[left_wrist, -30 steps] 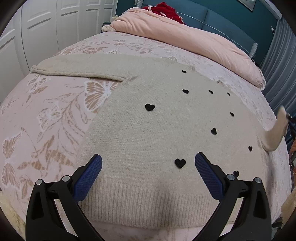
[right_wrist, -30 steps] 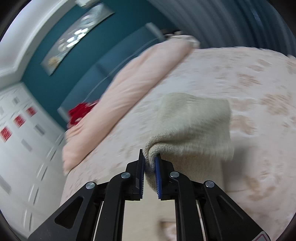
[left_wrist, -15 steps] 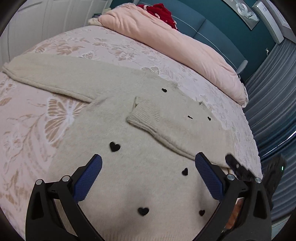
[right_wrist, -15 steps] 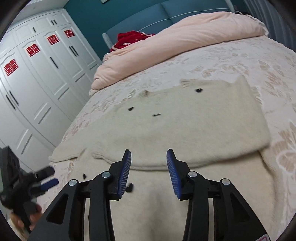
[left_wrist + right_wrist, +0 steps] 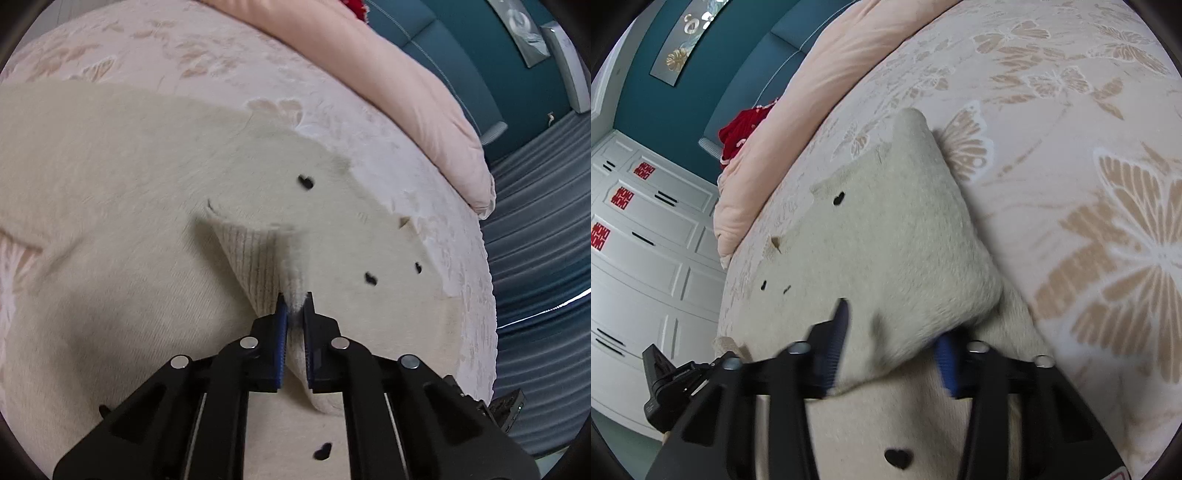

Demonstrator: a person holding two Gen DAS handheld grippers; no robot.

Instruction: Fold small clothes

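Observation:
A cream sweater (image 5: 129, 184) with small black hearts lies flat on the bed. Its right sleeve is folded across the chest. My left gripper (image 5: 294, 297) is shut on that sleeve's ribbed cuff (image 5: 251, 258), which stands up in a peak. In the right wrist view, the folded sleeve (image 5: 905, 240) bulges between the spread jaws of my right gripper (image 5: 892, 325), which are closing. The picture there is blurred, and the cloth hides part of the right-hand finger. The sweater body (image 5: 886, 424) lies below the gripper.
A pink duvet (image 5: 388, 74) lies along the head of the bed, with a red garment (image 5: 742, 129) behind it. The butterfly-patterned bedspread (image 5: 1089, 184) shows to the right of the sweater. White wardrobe doors (image 5: 646, 240) stand to the left, and grey curtains (image 5: 535, 221) to the right.
The right gripper laid the sleeve across the chest, let go, then sank onto the sleeve's fold. The left gripper moved up the sweater from the hem and shut on the cuff.

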